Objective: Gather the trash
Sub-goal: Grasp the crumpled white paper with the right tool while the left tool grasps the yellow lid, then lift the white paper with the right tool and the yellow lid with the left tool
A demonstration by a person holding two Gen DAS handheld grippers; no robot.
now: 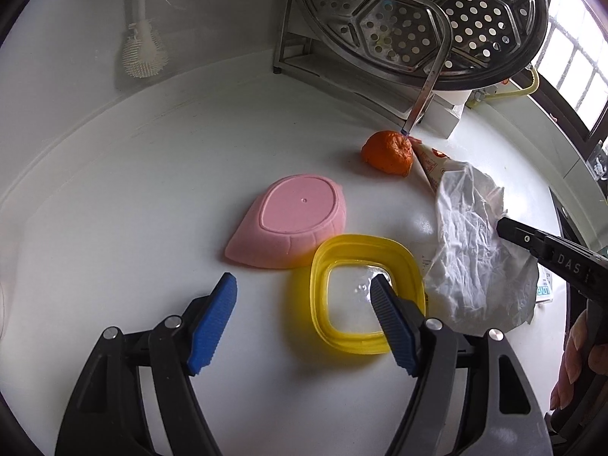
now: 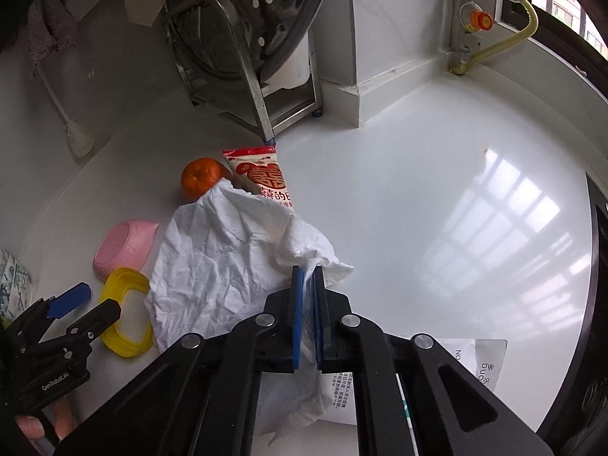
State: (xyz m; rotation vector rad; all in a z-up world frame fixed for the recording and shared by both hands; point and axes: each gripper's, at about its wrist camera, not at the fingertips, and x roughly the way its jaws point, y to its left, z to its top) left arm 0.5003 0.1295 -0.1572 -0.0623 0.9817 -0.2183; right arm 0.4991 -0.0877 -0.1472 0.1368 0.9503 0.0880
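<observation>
Pinching the crumpled tissue (image 2: pixel 228 250) by its lower-right corner, the right gripper (image 2: pixel 308 285) has its pads pressed together on it; rest of the sheet sprawls up-left toward the snack wrapper (image 2: pixel 262 174); left gripper (image 1: pixel 304 296) hangs spread over the yellow lid (image 1: pixel 364 292), so right's clearly nearer.

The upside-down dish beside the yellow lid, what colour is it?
Pink dish, clearest in the left wrist view.

You get bright daylight from the barred window (image 1: pixel 577 64) ahead-right of the fingers; its grid glares off the glossy white countertop (image 2: pixel 494 205). Soft shadows, sharp centre, heavy fisheye bend, dark vignetted corners.
</observation>
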